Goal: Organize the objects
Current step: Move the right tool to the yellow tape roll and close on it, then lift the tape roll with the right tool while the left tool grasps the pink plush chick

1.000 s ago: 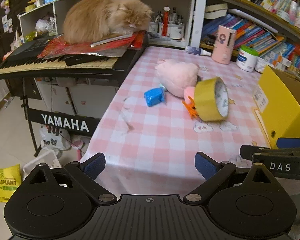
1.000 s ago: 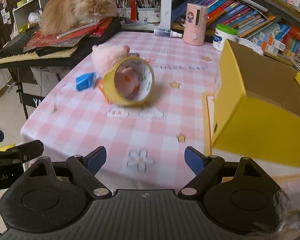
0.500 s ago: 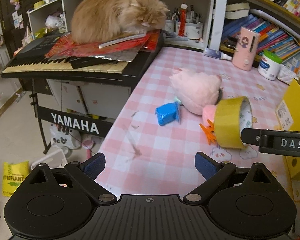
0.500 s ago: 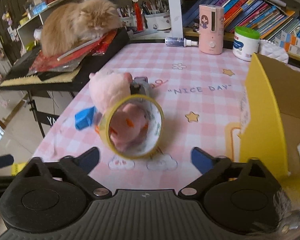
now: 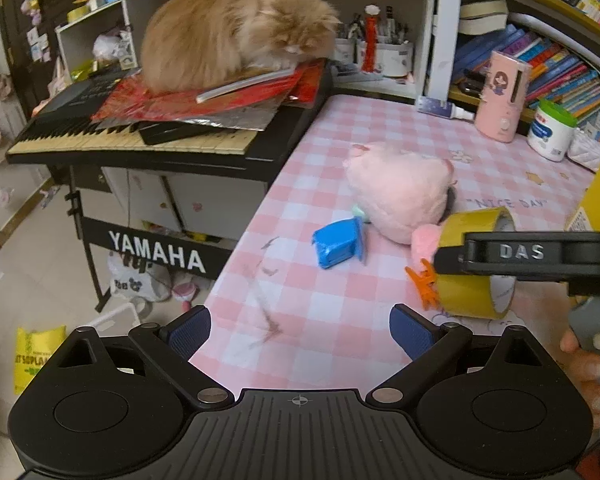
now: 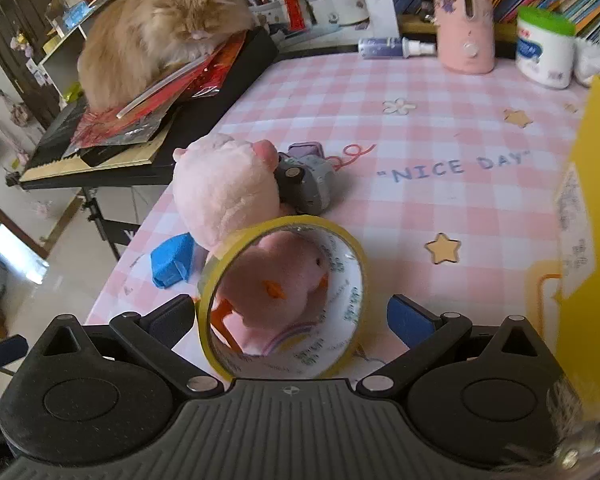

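A yellow tape roll [image 6: 284,300] stands on edge on the pink checked table [image 6: 400,208], between the open fingers of my right gripper [image 6: 290,320]; the jaws are not closed on it. A small pink plush chick [image 6: 284,284] shows through the roll. A bigger pink plush [image 6: 224,192] lies behind it, with a grey toy [image 6: 312,184] and a blue block [image 6: 172,260] beside. In the left wrist view the roll [image 5: 476,296] sits behind the right gripper's arm, near the plush [image 5: 400,192] and the blue block [image 5: 338,244]. My left gripper [image 5: 300,328] is open and empty over the table's near edge.
A yellow box [image 6: 592,216] stands at the right. A cat [image 5: 236,32] lies on papers on a Yamaha keyboard [image 5: 132,140] left of the table. A pink dispenser [image 6: 464,20], a white jar [image 6: 544,48] and a spray bottle [image 6: 396,46] stand at the back by bookshelves.
My right gripper has moved forward to the tape roll, which now sits between its fingers. My left gripper has shifted left and slightly forward.
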